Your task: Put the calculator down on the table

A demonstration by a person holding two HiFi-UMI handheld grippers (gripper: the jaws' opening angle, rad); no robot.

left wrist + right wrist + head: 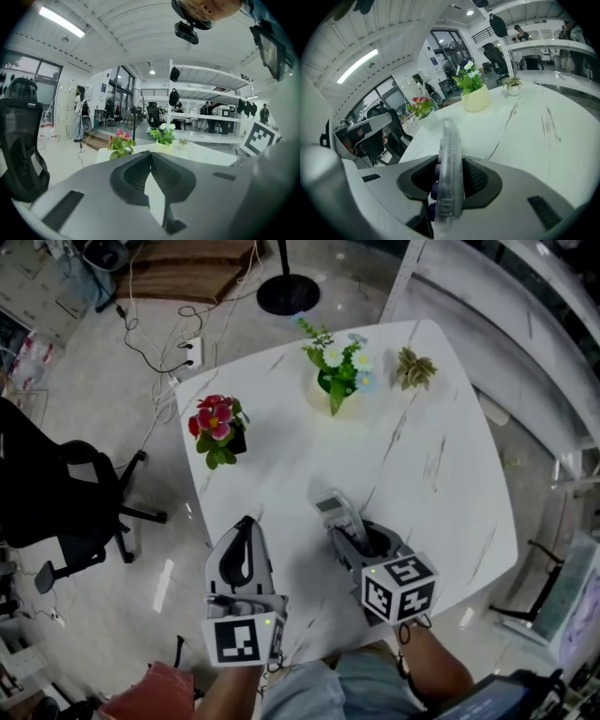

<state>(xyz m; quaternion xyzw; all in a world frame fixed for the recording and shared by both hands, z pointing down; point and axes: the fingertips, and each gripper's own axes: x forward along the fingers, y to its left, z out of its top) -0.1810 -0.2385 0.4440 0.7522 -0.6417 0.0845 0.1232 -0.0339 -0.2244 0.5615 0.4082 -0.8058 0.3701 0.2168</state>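
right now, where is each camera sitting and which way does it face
Head view: on the person's head, looking steeply down at the table; shows a forearm, the left gripper and the right gripper.
Left gripper view: on the left gripper, facing nearly level across the table to the pink flowers; its own shut, empty jaws fill the bottom.
Right gripper view: on the right gripper, tilted down over the table; its jaws hold the calculator on edge.
Shared: all three show the pink flowers and the green plant.
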